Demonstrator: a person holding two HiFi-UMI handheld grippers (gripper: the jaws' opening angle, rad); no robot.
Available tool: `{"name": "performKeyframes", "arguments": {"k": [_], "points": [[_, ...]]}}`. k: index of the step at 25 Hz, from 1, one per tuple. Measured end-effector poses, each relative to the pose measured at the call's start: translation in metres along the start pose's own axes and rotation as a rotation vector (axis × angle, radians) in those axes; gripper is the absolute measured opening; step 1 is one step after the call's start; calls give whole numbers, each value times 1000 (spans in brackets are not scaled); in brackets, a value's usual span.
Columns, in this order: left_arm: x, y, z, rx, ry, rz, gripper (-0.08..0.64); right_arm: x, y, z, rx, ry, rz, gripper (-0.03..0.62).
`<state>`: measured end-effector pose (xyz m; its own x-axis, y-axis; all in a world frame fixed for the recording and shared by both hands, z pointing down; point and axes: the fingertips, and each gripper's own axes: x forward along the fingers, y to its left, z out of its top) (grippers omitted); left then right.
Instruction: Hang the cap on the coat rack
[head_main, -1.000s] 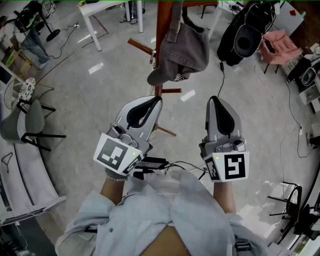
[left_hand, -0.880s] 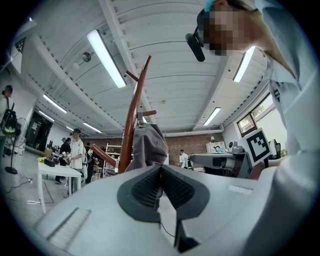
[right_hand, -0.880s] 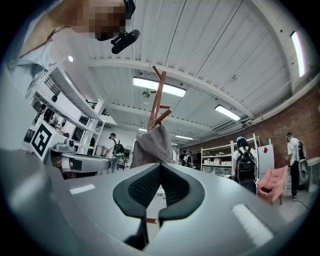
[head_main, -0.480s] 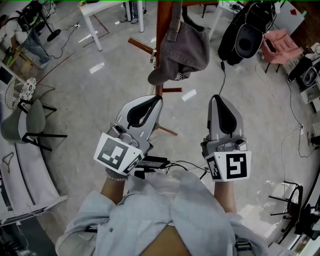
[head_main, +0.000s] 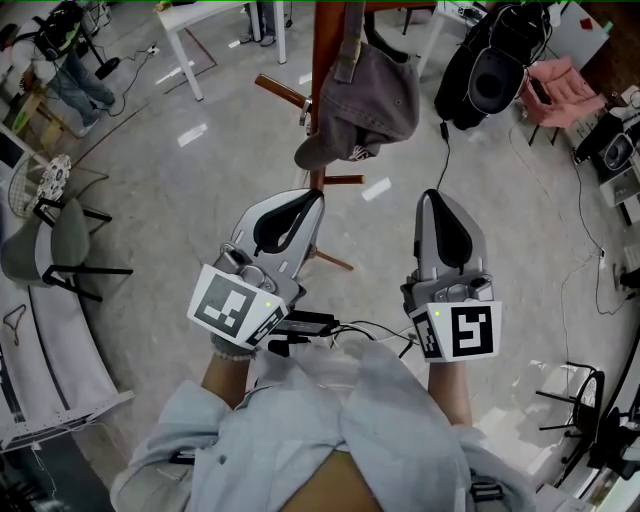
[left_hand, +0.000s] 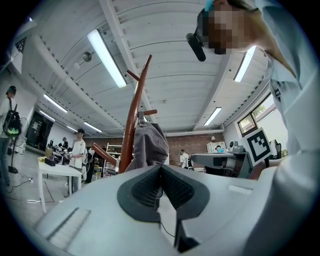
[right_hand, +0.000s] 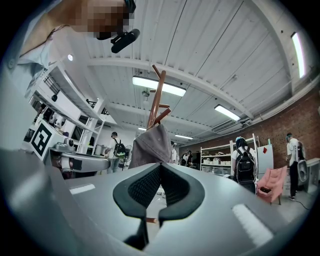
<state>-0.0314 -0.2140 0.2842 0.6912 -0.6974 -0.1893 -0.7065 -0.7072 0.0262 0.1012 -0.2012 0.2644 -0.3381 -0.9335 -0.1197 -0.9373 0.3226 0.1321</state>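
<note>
Neither tool is moving since earlier; left tool (head_main: 314, 198) and right tool (head_main: 431, 196) are staying closed, empty, clear of the cap (head_main: 372, 98) hanging on the coat rack (head_main: 328, 55).

Holding left gripper (head_main: 316, 200) and right gripper (head_main: 430, 197) out in front, side by side, well apart, tips pointing forward. Left angled inward, right straight ahead. Both with jaws pressed together, gripping nothing.

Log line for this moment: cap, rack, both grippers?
cap: hanging on coat rack | left gripper: shut, empty | right gripper: shut, empty
</note>
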Motion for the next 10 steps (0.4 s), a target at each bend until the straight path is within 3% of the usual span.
{"name": "performKeyframes", "arguments": {"k": [10], "points": [[2, -4, 3, 1, -6, 2, 5, -3, -2, 0, -2, 6, 0, 6]]}}
